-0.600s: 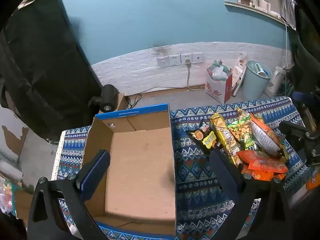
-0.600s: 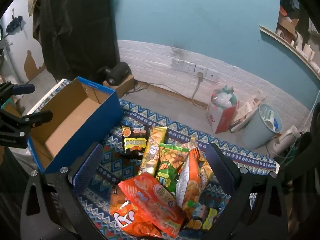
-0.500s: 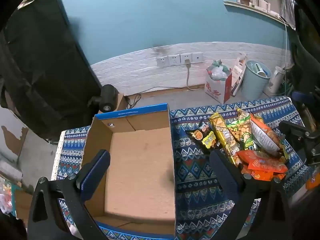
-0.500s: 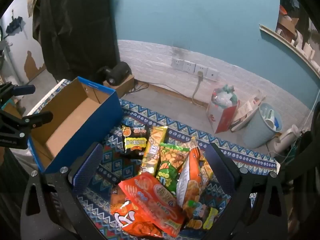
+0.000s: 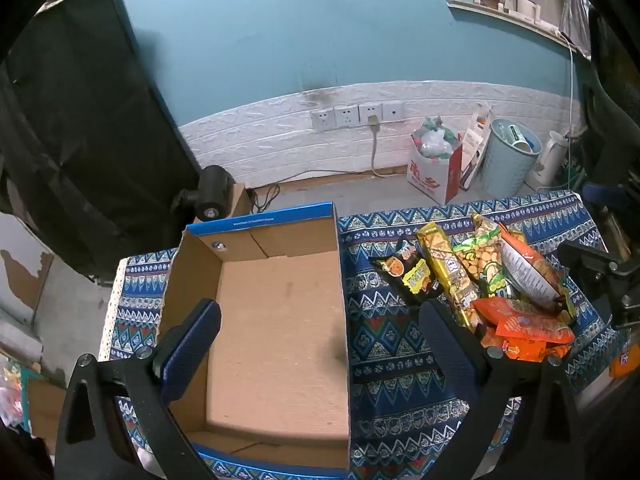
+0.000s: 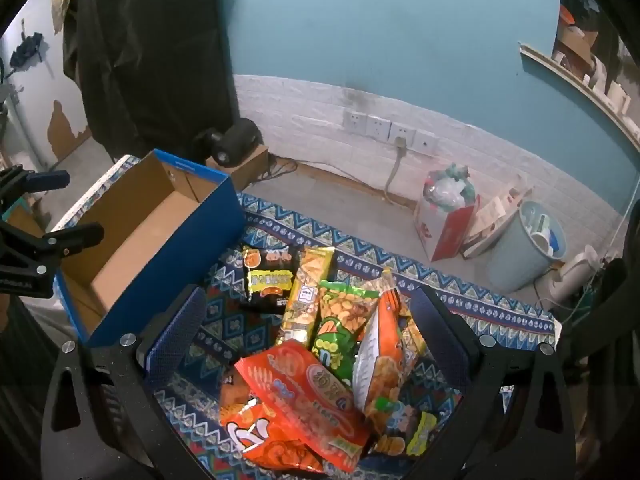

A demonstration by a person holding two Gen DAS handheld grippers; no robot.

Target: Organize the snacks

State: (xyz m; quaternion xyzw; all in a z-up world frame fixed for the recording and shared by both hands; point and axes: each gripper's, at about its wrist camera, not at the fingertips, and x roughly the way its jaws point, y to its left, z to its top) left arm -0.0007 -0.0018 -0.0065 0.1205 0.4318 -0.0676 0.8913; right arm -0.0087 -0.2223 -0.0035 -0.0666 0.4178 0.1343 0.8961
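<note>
No change over last half second: both claws static. Left claw (image 5: 320, 340) spread, empty, above empty box (image 5: 280, 320). Right claw (image 6: 312, 332) spread, empty, over snack pile (image 6: 320, 344) on worktop (image 5: 384, 344). No snack boxed yet.

Probably a home room: wall sockets (image 5: 357, 116), kettle (image 5: 549, 159), waste bin (image 5: 508, 158).
</note>
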